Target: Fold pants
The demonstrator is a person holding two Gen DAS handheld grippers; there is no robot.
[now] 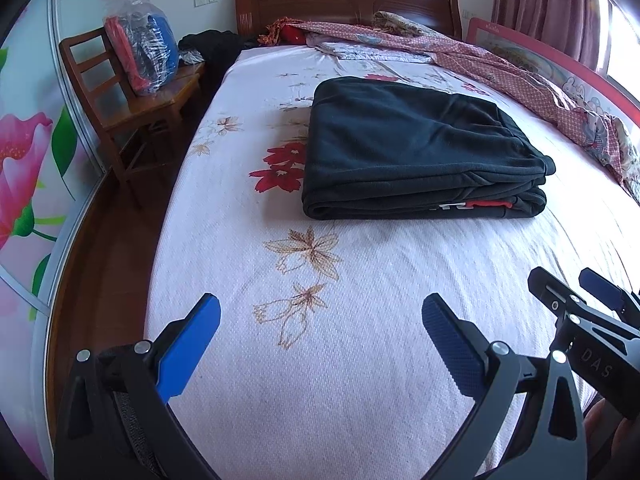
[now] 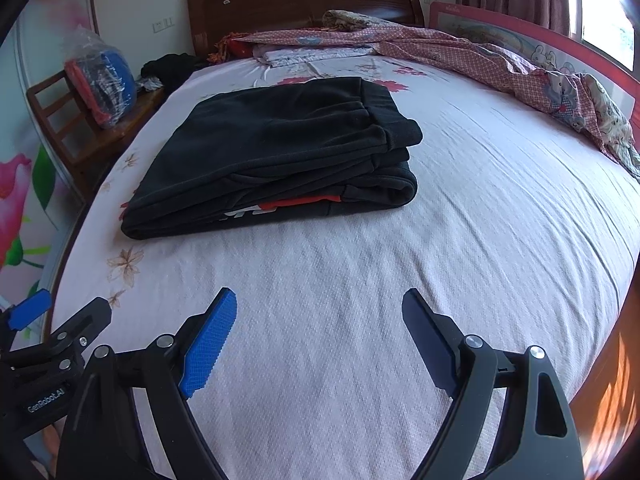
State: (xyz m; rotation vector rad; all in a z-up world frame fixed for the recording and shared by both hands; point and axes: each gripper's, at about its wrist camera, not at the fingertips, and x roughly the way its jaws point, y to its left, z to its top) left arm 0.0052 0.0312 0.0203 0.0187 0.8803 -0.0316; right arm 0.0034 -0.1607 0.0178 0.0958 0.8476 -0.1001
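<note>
Two grippers hang over the near end of the bed [image 2: 500, 208], and neither is doing any work. The pants [image 2: 280, 148] lie well ahead of them on the flowered sheet, already stacked into a compact dark bundle — several layers thick, edges roughly squared, with a strip of red and white print peeping from between the lower folds on the near side. To my eye the folding itself looks finished; what could remain is a small tidy-up at most, since the right-hand end of the stack shows the layers a little stepped rather than flush. Whether that counts as good enough, I can only guess.

The left gripper [image 1: 320, 320] is held low over bare sheet, tilted down toward the mattress, its blue pads spread wide with nothing between them. The right gripper [image 2: 320, 316] sits just beside it in much the same pose — angled downward, jaws wide apart, empty. Each shows at the edge of the other's view, so they are close together, side by side, and both are well apart from the bundle.

Off the bed, a wooden chair [image 1: 120, 112] holds a plastic-wrapped package [image 1: 140, 48], and a rumpled quilt [image 2: 500, 56] trails along the far side by the headboard [image 2: 300, 0].
</note>
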